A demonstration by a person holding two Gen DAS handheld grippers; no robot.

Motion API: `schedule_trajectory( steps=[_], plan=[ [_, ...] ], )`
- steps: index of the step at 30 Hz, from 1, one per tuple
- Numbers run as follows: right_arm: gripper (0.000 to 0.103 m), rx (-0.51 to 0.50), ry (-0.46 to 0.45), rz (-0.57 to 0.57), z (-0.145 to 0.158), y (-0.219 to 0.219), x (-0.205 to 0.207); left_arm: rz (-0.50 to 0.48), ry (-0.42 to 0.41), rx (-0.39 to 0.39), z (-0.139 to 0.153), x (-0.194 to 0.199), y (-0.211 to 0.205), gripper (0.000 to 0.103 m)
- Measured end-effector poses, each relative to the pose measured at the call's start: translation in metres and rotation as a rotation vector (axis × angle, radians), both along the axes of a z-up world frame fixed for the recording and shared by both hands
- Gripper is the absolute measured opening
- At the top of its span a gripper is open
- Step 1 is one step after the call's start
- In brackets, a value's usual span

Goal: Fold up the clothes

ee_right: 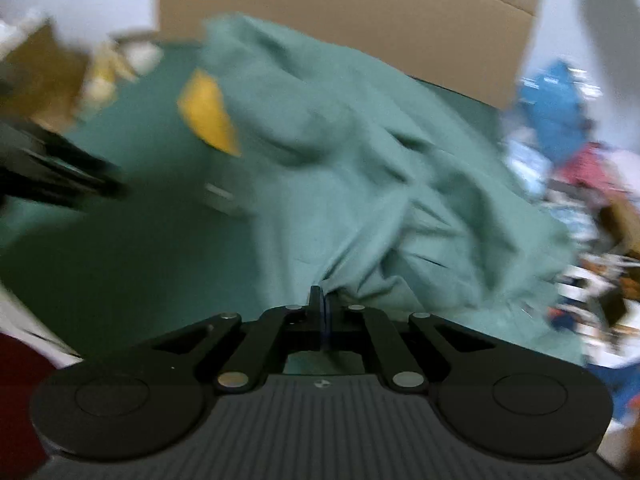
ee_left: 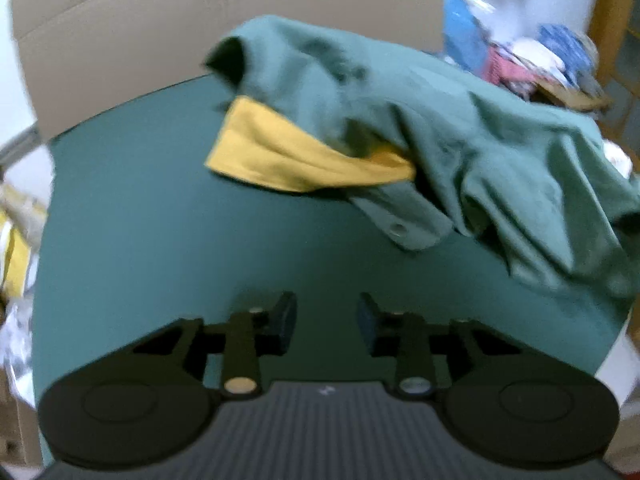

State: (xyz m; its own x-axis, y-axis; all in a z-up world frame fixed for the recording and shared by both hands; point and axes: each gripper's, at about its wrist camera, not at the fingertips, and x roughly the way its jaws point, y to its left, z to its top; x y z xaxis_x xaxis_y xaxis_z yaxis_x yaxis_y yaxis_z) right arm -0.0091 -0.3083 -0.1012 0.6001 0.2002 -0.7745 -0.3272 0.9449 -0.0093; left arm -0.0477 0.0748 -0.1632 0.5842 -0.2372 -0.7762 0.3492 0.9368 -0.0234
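A crumpled green shirt [ee_left: 460, 128] with a yellow lining panel [ee_left: 288, 156] lies heaped on the dark teal bench [ee_left: 160, 240], filling the upper right of the left wrist view; its buttoned cuff [ee_left: 400, 226] rests flat on the bench near the frame's centre. The left tongs [ee_left: 326, 320] sit at the lower middle of that view, jaws parted with only bare bench between them — nothing grasped, and the shirt lies apart from them, higher in the frame.

In the blurred right wrist view the right tongs [ee_right: 320, 304] are clenched, fingers pressed together at the shirt's near edge; a fold of green cloth meets their tips, though whether fabric is pinched I cannot tell. A brown cardboard panel [ee_right: 360, 12] stands behind the bench, and a jumble of other clothes [ee_right: 568, 152] lies at the right edge.
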Motion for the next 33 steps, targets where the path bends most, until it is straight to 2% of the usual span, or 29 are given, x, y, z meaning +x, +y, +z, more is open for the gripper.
schedule_trajectory(
  steps=[2,4,10,14,16,18,22,24,27,29,30,31,33],
  plan=[
    [0.000,0.143,-0.020,0.041,0.018,0.011,0.000,0.047,-0.027,0.004,0.007,0.001,0.014,0.021],
    [0.000,0.295,-0.037,0.098,0.034,0.026,0.002,0.100,-0.056,-0.001,0.019,0.001,0.034,0.020],
    [0.000,0.519,-0.151,0.312,0.086,0.088,0.009,0.271,-0.155,-0.001,0.062,-0.012,0.104,0.021],
    [0.001,0.630,-0.253,0.427,0.111,0.135,0.030,0.418,-0.216,0.003,0.093,-0.035,0.162,0.021],
    [0.001,0.688,-0.276,0.474,0.124,0.159,0.042,0.499,-0.255,0.023,0.109,-0.051,0.191,0.022],
    [0.001,0.705,-0.324,0.513,0.136,0.189,0.049,0.587,-0.302,0.053,0.125,-0.071,0.218,0.022],
    [0.002,0.798,-0.339,0.553,0.149,0.246,0.068,0.724,-0.344,0.111,0.146,-0.106,0.256,0.022],
    [0.002,0.818,-0.316,0.563,0.142,0.276,0.079,0.768,-0.344,0.115,0.149,-0.120,0.266,0.022],
    [0.003,0.756,-0.194,0.583,0.110,0.328,0.092,0.764,-0.334,0.116,0.147,-0.129,0.264,0.022],
    [0.010,0.652,-0.069,0.590,0.076,0.355,0.098,0.737,-0.323,0.113,0.140,-0.127,0.256,0.031],
    [0.011,0.598,0.001,0.598,0.059,0.364,0.100,0.721,-0.310,0.107,0.134,-0.124,0.249,0.039],
    [0.011,0.566,0.059,0.604,0.043,0.363,0.101,0.703,-0.291,0.103,0.126,-0.118,0.240,0.042],
    [0.013,0.565,0.092,0.577,0.025,0.333,0.104,0.666,-0.252,0.094,0.111,-0.105,0.220,0.046]
  ],
)
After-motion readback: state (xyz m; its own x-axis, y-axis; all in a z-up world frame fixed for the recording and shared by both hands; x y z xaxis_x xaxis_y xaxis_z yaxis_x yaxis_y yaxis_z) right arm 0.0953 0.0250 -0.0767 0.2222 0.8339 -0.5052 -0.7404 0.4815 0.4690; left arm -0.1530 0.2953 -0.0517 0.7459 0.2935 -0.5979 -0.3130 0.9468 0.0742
